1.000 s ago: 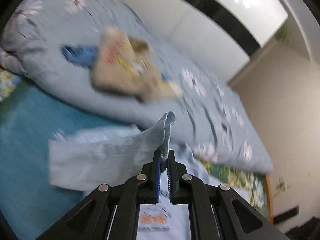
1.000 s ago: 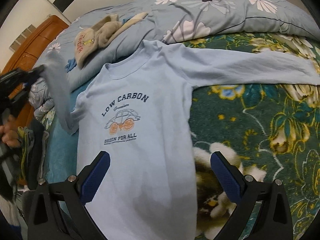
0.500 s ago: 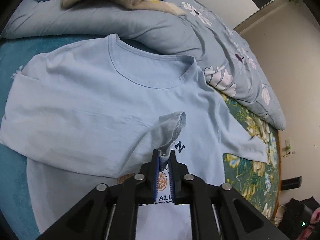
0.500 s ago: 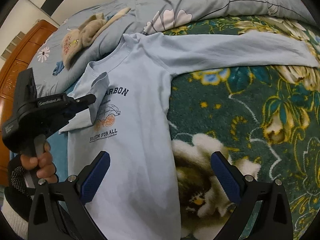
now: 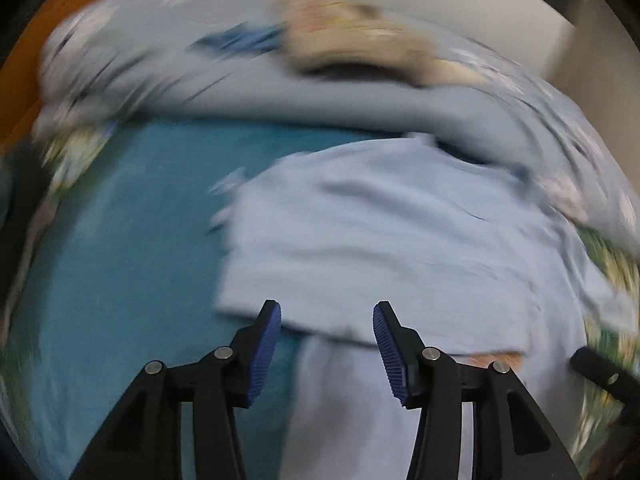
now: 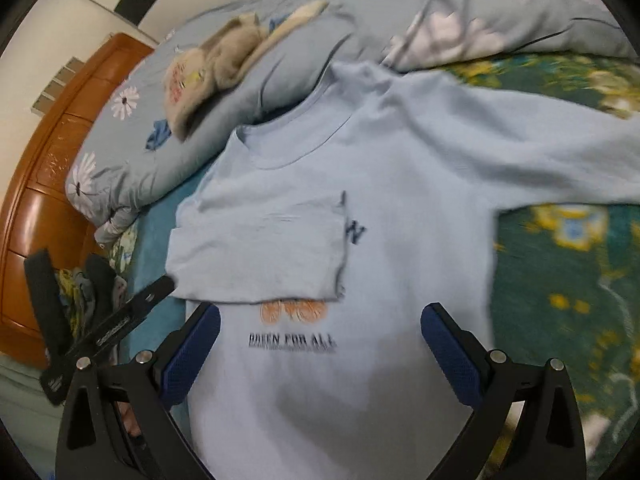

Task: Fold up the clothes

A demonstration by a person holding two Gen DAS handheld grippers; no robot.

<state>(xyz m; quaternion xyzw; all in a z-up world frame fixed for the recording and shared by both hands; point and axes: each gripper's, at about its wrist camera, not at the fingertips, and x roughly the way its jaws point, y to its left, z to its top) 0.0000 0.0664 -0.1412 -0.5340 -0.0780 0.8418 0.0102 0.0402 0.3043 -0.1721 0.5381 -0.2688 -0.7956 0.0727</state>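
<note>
The right wrist view is showing the pale blue long-sleeved cotton shirt (image 6: pixel 400 208) lying face up on the bed, its collar toward the far side against the grey-blue flowered quilt (image 6: pixel 500 12) and its hem running near, under the camera. The shirt's left-hand sleeve (image 6: pixel 260 252) is lying folded flat across the chest, covering most of the printed car and lettering, which reads as one side of a fold already laid in; the other sleeve (image 6: pixel 560 152) is stretching out to the right over the dark green flowered bedspread (image 6: pixel 568 280), so a matching fold on that side would, in my judgement, be what remains. The right gripper (image 6: pixel 320 344) is hovering over the lower chest with its blue-padded fingers spread wide and holding nothing. This view is also catching the left gripper from outside at the near left, low beside the shirt's edge. The left wrist view, heavily blurred, is adding what the other cannot: the left gripper (image 5: pixel 327 344) has its fingers apart and empty, just near of the folded sleeve's edge, with bare teal sheet (image 5: pixel 120 260) to the left. A beige knitted garment (image 6: pixel 216 64) is resting on the quilt at the far left, well apart from the shirt.
</note>
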